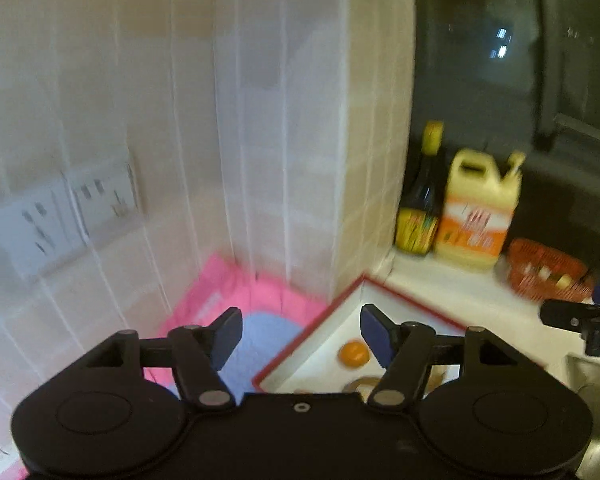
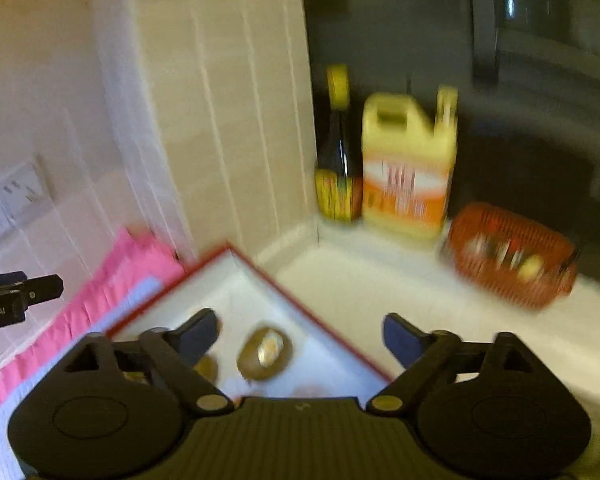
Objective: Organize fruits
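A white box with a red rim (image 1: 404, 294) (image 2: 268, 276) sits on the pale counter by the tiled corner. An orange fruit (image 1: 353, 353) lies inside it; a brown kiwi with a sticker (image 2: 265, 354) and another brownish fruit (image 2: 207, 367) show in the right wrist view. My left gripper (image 1: 300, 330) hangs above the box's left edge, open, nothing between its blue pads. My right gripper (image 2: 300, 336) hovers over the box's right side, open wide and empty. Each gripper's tip shows at the edge of the other's view.
A pink and pale blue cloth (image 1: 236, 296) (image 2: 100, 288) lies left of the box. A dark bottle (image 1: 420, 196), a yellow jug (image 1: 478, 208) and a red mesh basket (image 1: 548, 268) (image 2: 508, 256) stand at the back. Wall sockets (image 1: 68, 212) sit left. A sink edge (image 1: 592, 376) shows right.
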{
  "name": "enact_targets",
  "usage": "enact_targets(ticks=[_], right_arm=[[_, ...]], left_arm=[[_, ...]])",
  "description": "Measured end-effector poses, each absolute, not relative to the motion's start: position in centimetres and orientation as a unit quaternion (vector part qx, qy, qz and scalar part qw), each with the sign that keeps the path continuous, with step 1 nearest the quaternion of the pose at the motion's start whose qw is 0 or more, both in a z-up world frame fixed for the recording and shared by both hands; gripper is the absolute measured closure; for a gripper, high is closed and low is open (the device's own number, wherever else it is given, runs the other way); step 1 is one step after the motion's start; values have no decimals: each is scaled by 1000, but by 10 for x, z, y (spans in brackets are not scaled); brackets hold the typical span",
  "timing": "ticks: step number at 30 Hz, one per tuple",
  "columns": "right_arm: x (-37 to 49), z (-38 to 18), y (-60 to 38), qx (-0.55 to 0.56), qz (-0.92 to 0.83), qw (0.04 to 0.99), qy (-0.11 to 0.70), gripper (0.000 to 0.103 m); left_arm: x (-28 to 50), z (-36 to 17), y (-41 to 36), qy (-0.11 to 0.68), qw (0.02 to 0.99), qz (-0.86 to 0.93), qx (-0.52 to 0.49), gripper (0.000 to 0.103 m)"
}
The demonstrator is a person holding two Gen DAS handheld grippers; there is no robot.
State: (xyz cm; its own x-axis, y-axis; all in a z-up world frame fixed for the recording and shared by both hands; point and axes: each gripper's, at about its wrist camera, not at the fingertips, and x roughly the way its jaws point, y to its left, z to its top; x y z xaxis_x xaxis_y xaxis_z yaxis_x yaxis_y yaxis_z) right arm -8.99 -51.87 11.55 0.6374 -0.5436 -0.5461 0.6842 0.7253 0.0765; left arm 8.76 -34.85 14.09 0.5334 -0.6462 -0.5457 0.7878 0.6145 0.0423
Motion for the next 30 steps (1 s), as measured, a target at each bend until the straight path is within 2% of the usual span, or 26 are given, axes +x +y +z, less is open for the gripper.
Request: enact_targets(ticks=[3,8,12,20,30], right_arm=[[-102,145,-489,104,-350,906,213,0],[-113,151,-462,122,-324,909,231,0],[-112,132,-434,81,-336,898,272,0],[-105,83,-405,87,-308,885,337,2],[-91,72,-396,101,-294,885,347,2]], left_arm=[[56,169,-331,211,880,-404,135,22],[11,184,-308,203,898,-371,123,18],[-13,165,-295,215,906,-342,128,8],[-23,116,-273,279,894,-319,145,8],[-14,113,-255,295,893,-307,145,8]])
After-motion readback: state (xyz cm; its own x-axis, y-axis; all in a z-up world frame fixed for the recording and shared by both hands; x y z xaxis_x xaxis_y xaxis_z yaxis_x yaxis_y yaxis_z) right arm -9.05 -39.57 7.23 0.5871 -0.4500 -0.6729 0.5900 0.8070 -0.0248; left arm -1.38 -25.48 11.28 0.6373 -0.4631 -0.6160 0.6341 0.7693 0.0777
